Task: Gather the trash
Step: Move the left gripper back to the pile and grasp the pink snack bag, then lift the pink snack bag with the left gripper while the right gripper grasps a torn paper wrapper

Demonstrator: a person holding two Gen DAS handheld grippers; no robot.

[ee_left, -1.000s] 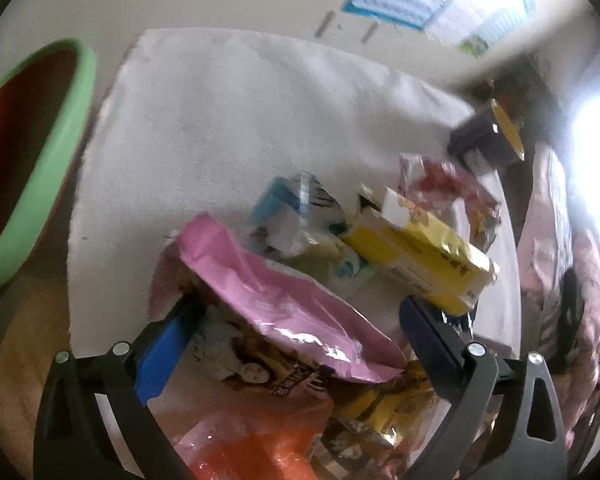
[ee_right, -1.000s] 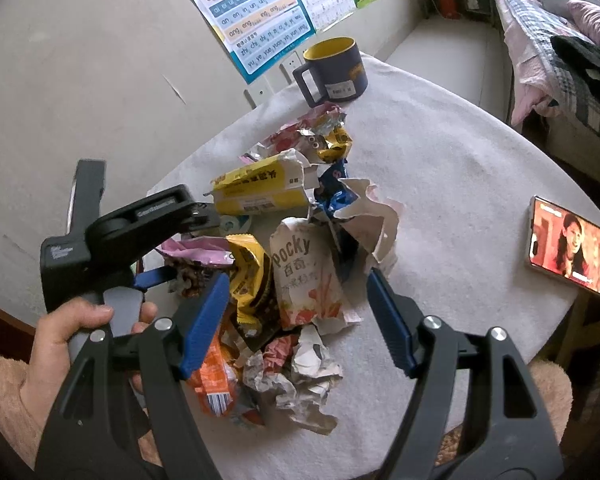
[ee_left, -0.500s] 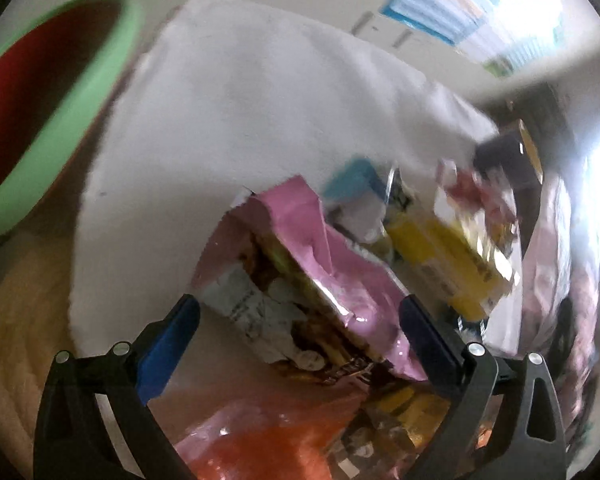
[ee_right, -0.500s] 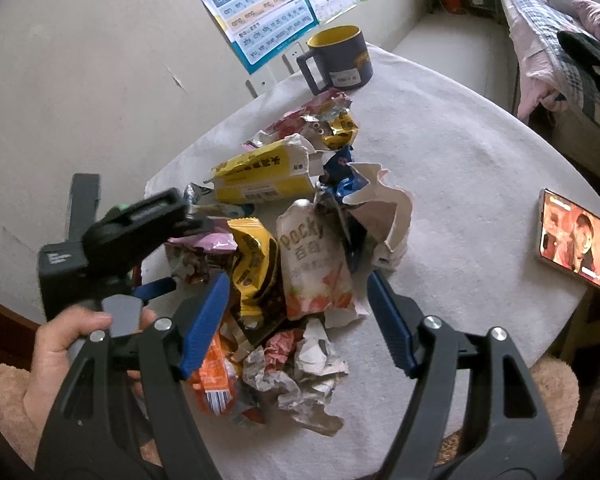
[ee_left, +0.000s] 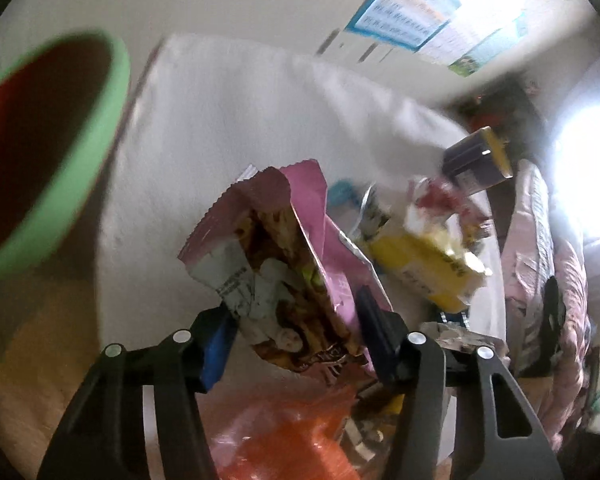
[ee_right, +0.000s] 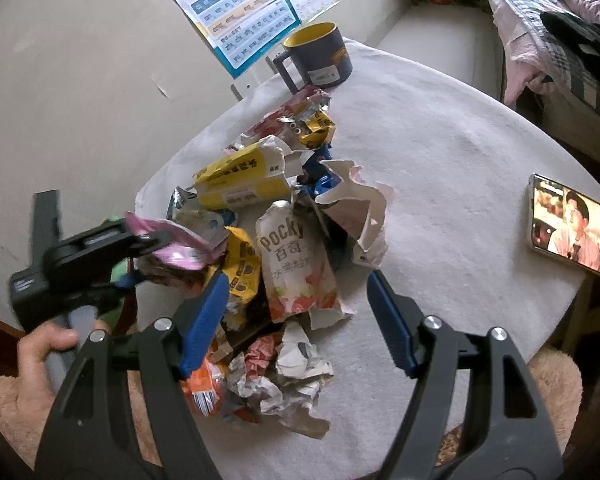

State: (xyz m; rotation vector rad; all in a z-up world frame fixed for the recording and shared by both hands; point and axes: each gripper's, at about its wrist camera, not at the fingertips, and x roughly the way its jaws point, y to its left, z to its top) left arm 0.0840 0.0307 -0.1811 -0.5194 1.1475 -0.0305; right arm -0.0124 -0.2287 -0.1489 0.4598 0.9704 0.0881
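Right wrist view, catalogued against the white-covered table, the largest item: at its far edge a dark mug with a yellow interior is recorded; at its right edge, a phone with a lit screen. Toward its left side a trash heap is logged, made up of a yellow carton, a Pocky pouch, a torn white wrapper, crumpled paper at the near end, and an orange wrapper beside it. Off the table's left edge, in the left wrist view, a green-rimmed bin with a dark red interior is noted. The left gripper, whose jaws have just been closing, is seen pinching a pink snack wrapper near its lower end, the wrapper raised above the heap. The right gripper is held spread above the Pocky pouch, nothing touched. Step in hand, as judged: carrying the pink wrapper from the table to the bin. The pinch is best kept firm, the wrapper lifted clear of neighbouring pieces, and release delayed until it hangs over the bin's opening, since light foil may drift.
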